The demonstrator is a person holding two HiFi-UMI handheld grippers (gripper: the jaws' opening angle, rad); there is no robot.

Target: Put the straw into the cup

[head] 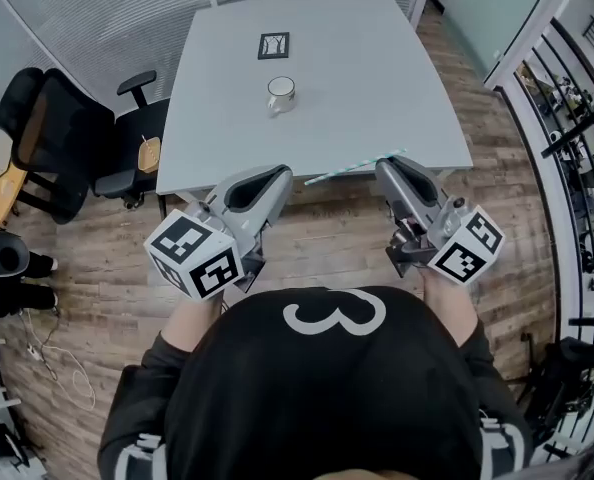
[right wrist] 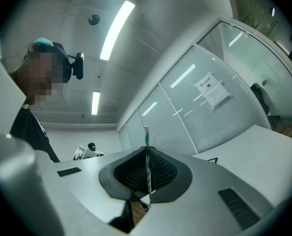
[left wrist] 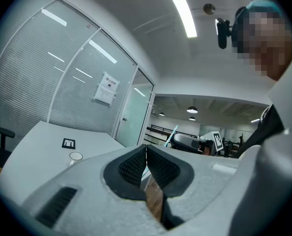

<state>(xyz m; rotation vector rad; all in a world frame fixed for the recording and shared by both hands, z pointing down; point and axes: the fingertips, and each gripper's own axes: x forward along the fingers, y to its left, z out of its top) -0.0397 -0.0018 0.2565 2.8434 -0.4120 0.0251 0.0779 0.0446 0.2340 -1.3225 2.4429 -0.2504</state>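
A white cup [head: 280, 94] stands on the white table [head: 377, 78], toward its far middle; the left gripper view shows this cup [left wrist: 75, 156] small at the left. My right gripper [head: 385, 163] is shut on a teal-and-white striped straw [head: 352, 166] at the table's near edge. The straw sticks out leftward from the jaws and lies nearly level. In the right gripper view the straw [right wrist: 147, 161] rises between the closed pads of my right gripper [right wrist: 147, 151]. My left gripper [head: 282, 171] is shut with nothing in it, just off the near edge; its pads [left wrist: 136, 163] meet.
A black-framed marker card [head: 274, 45] lies beyond the cup. Black office chairs [head: 67, 138] stand left of the table on the wooden floor. A railing with shelving [head: 567, 118] runs along the right. Glass walls with blinds close off the far side.
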